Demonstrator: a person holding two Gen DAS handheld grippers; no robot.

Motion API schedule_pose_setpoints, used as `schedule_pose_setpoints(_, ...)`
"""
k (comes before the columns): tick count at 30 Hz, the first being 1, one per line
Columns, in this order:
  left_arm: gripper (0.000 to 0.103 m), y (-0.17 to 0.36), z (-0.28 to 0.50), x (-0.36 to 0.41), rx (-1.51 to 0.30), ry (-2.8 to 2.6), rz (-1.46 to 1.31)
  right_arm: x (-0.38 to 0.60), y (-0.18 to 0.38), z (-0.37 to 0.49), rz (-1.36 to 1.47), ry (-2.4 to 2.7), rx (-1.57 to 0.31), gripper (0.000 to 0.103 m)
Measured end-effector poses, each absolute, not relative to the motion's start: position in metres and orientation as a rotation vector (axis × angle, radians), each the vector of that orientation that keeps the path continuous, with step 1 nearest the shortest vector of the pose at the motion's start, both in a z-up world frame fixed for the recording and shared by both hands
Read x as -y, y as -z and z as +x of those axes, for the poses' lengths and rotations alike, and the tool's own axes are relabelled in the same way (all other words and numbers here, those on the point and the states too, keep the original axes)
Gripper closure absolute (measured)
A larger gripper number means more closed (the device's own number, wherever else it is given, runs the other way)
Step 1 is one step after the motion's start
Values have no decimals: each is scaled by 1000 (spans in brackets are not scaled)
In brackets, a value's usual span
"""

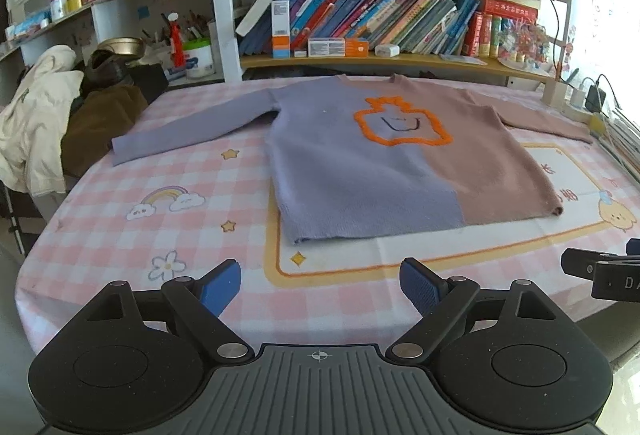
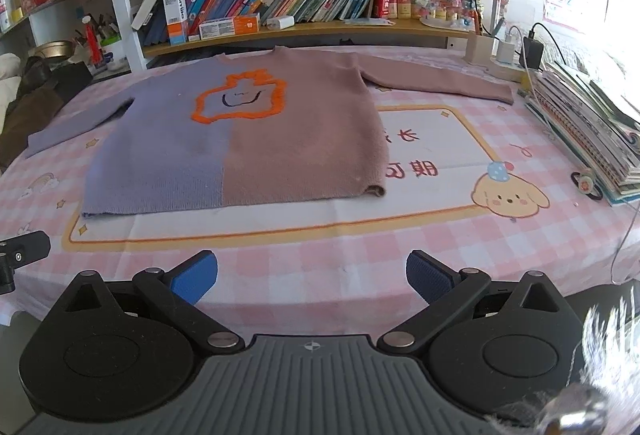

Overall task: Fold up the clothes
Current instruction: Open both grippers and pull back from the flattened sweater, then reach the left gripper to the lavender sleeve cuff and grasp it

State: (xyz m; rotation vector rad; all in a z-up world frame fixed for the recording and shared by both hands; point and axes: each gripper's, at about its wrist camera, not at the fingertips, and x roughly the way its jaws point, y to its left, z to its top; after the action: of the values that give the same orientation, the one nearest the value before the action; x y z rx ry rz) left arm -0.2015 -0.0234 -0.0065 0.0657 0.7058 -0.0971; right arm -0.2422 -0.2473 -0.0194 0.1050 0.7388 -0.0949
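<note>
The left gripper [image 1: 320,285], black plastic linkage with ribbed blue rubber pads [image 1: 420,285], hangs spread wide and empty over the near table edge. The right gripper [image 2: 312,277], the same build, is likewise agape and holds nothing. Under both lies a smooth pink-and-white checked tablecloth [image 2: 400,255] printed with a cartoon puppy. Beyond them, well apart, the fuzzy knitted sweater [image 1: 380,163], half lavender and half dusty pink with a raised orange outline on the chest, lies flat and unfolded, sleeves stretched sideways. Behind it a wooden bookshelf [image 1: 400,61] carries slanting books.
</note>
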Motion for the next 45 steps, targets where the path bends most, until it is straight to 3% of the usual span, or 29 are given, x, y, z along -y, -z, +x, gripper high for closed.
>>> schedule_pose_setpoints(23, 14, 19, -42, -91, -728, 83, -8, 179, 16, -131, 136, 264, -751, 1)
schedule_pose_setpoints(41, 16, 58, 21, -248, -672, -146, -413, 140, 18, -88, 77, 306, -825, 1)
schedule_pose_setpoints(43, 18, 63, 29, -259, -657, -157, -477, 139, 18, -86, 73, 316, -832, 1)
schedule_pose_setpoints(45, 29, 69, 37, -270, -653, -179, -539, 138, 19, -85, 64, 326, -842, 1)
